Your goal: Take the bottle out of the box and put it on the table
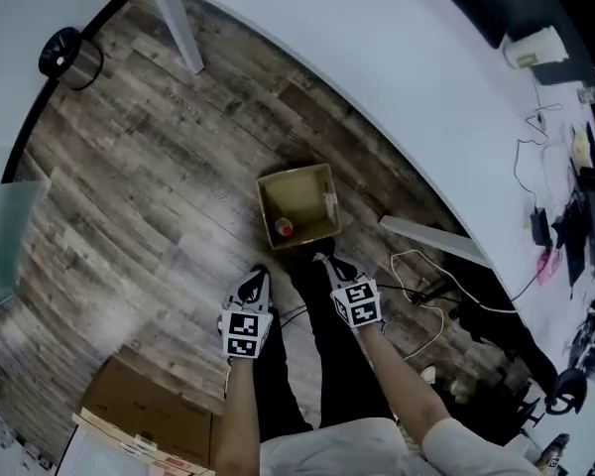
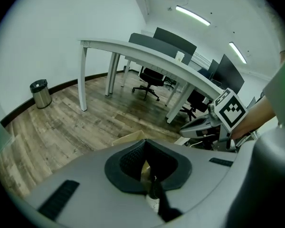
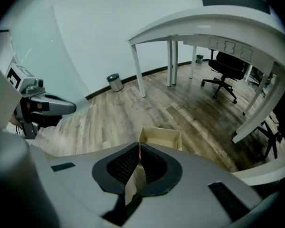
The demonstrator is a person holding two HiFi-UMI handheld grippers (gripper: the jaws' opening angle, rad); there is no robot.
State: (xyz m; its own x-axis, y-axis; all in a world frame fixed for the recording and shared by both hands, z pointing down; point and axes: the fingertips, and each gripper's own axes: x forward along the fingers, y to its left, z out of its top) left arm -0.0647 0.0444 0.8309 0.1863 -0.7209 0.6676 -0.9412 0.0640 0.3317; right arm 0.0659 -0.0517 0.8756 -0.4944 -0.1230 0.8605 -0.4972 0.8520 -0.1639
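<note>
A grey wood-plank floor (image 1: pixel 159 167) fills the room. A white curved table (image 1: pixel 377 58) sweeps from 12 to 4 o'clock, and a round bin (image 1: pixel 67 55) sits by the wall at 10 o'clock. The open cardboard box (image 1: pixel 296 174) sits mid-floor, with the red-capped bottle (image 1: pixel 284 228) in its 7 o'clock corner. The left gripper (image 1: pixel 257 274) and right gripper (image 1: pixel 325 261) hang at the box's 6 o'clock, both clenched on nothing.

Inside the box (image 1: pixel 297 188), the bottle (image 1: pixel 284 228) is too small to make out.

Wood floor (image 1: pixel 129 196), curved white table (image 1: pixel 377 58), black bin (image 1: pixel 64 56), office chair (image 2: pixel 149 77)
</note>
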